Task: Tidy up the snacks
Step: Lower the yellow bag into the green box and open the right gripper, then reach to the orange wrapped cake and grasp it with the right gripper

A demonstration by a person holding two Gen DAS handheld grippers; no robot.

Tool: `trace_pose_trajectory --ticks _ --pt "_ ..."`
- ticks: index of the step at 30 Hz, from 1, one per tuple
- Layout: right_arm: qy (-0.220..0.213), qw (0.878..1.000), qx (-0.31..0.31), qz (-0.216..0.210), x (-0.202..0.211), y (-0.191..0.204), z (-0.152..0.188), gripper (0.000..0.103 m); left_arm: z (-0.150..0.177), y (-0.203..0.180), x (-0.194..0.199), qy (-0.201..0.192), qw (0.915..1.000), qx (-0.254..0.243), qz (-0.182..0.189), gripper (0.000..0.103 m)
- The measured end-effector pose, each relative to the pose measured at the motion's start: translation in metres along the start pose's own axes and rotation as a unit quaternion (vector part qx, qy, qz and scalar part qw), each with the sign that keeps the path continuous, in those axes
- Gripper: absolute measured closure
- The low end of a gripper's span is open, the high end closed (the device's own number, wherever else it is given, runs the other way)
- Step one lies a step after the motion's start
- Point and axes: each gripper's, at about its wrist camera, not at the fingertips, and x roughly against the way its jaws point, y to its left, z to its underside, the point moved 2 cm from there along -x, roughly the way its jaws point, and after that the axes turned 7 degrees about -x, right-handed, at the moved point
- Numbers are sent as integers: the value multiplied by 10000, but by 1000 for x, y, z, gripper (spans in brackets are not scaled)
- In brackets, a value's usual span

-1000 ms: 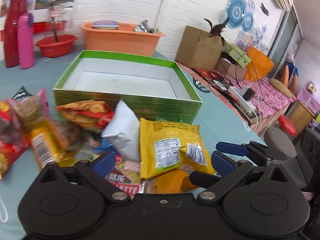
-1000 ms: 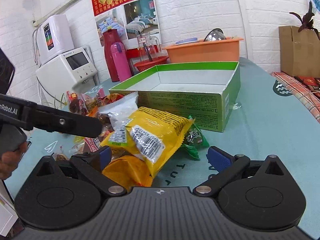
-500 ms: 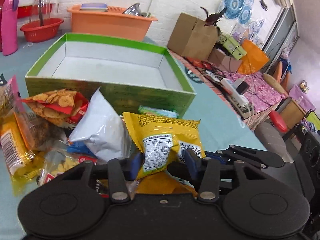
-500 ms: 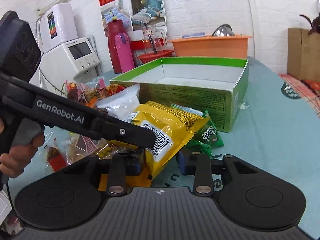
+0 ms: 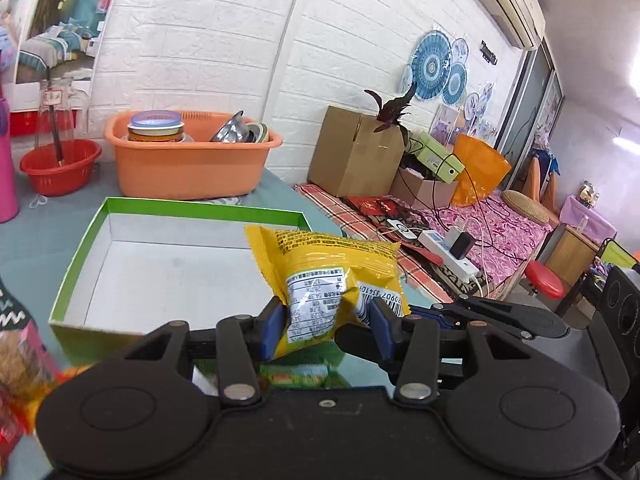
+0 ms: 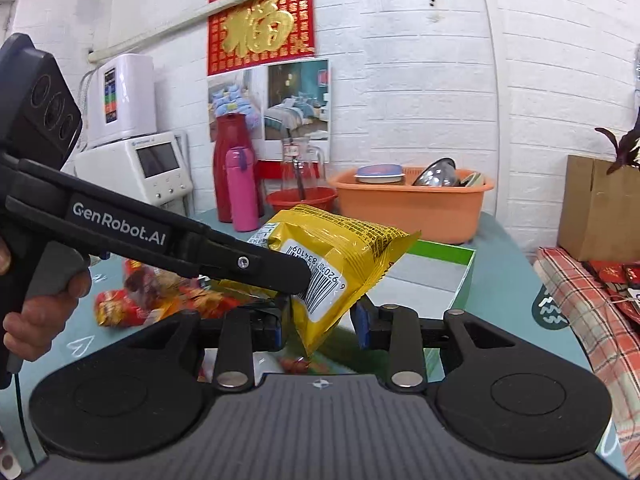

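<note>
A yellow snack bag (image 5: 324,272) with a white barcode label is held up in the air by both grippers. My left gripper (image 5: 325,326) is shut on its lower end. My right gripper (image 6: 320,326) is shut on the same yellow bag (image 6: 336,264) from the other side. The left gripper's black body (image 6: 160,240) crosses the right wrist view. The empty green box (image 5: 180,264) with a white inside lies just beyond and below the bag; its far corner (image 6: 444,256) shows in the right wrist view. Other snack bags (image 6: 160,300) lie on the table at the left.
An orange basin (image 5: 188,160) with bowls and a red basket (image 5: 60,166) stand behind the box. A pink bottle (image 6: 242,188) and red flask (image 6: 226,168) stand at the back left. A cardboard box (image 5: 356,152) and a power strip (image 5: 448,250) lie to the right.
Both grippers closed on the yellow bag and lifted it off the snack pile, up and toward the green box.
</note>
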Motion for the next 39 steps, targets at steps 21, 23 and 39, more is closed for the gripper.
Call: trace_pose_trajectory --ticks 21,23,39 --pt "245 9964 621 531 -51 -21 15 0 1 27 -35 117 9992 -208 -323 0" --pt "159 9965 625 541 -39 -15 12 0 1 22 -15 59 9992 -139 -368 0" --pt "393 9976 -371 -426 42 22 56 0 101 0 97 -16 9928 811 -878 0"
